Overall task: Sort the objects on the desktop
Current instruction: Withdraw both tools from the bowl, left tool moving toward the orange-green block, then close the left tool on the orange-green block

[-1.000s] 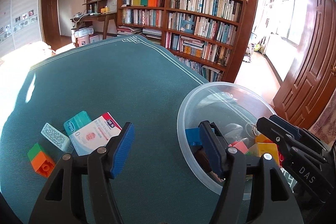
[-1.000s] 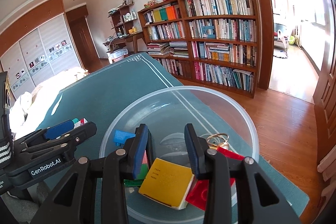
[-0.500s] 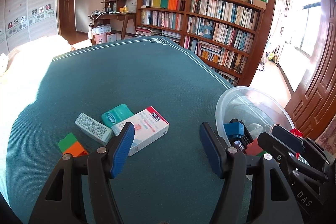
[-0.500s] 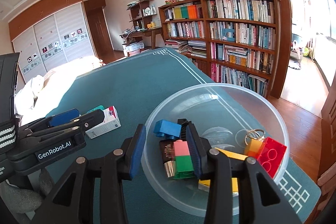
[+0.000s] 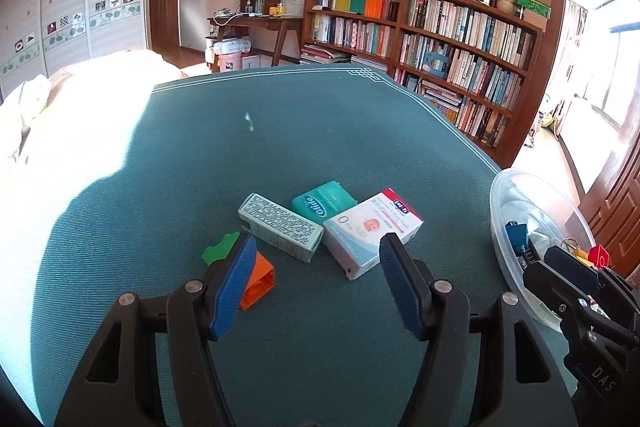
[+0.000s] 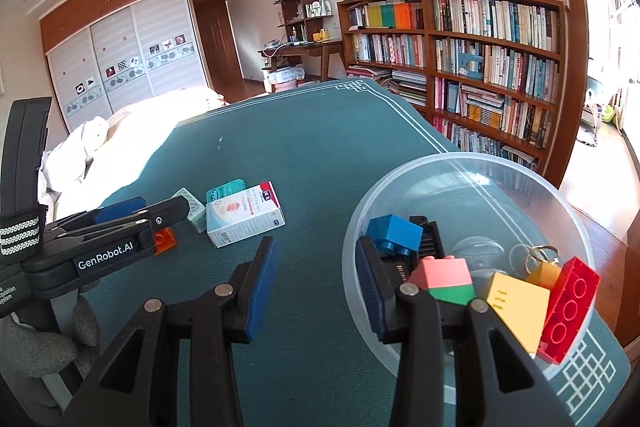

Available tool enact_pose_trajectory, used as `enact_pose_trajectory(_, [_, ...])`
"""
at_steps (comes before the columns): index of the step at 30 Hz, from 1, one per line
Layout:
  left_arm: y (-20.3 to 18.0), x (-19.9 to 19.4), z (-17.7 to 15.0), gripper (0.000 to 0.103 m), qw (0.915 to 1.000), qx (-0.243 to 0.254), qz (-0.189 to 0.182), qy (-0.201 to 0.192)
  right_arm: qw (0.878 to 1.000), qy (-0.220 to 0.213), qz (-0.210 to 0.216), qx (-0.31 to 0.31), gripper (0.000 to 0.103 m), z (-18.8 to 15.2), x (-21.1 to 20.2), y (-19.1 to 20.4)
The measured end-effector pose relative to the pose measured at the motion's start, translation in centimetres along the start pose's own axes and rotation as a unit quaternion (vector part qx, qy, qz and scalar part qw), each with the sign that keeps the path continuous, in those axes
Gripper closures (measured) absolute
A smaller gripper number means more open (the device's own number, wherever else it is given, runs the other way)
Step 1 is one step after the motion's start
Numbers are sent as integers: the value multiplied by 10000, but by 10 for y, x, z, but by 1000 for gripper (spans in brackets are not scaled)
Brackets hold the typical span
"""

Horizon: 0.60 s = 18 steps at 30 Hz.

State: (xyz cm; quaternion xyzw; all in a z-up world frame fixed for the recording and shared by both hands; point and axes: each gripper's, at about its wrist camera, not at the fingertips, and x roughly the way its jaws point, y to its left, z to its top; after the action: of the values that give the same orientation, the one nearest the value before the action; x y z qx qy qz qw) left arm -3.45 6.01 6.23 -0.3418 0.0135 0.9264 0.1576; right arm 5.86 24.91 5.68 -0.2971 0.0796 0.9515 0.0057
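Partly hidden behind the left finger (image 5: 234,281), a green-and-orange brick (image 5: 259,279) peeks out. Ahead sit three cartons: speckled box (image 5: 280,227), teal pack (image 5: 323,201), white box (image 5: 372,227). Left gripper (image 5: 318,283) gapes wide, empty. Right gripper (image 6: 316,279), jaws just parting, grips nothing; its right finger overlaps the bowl (image 6: 472,163).

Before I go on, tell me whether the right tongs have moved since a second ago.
Yes. The right tongs, earlier over the clear bowl, have come off it toward the white box; the jaws have just been opening, nothing between them.
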Motion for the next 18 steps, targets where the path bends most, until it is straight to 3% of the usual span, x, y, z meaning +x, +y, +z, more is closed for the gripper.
enact_pose_trajectory(6, [26, 5, -4, 36, 9996, -196, 159, 90, 9996, 82, 202, -169, 43, -3, 6, 18])
enact_pose_trajectory(14, [38, 19, -10, 35, 9986, -373, 247, 268, 9982, 218, 415, -375, 36, -5, 17, 35])
enact_pose_trajectory(18, [40, 27, -12, 27, 9979, -415, 339, 372, 9975, 327, 487, -397, 36, -8, 24, 39])
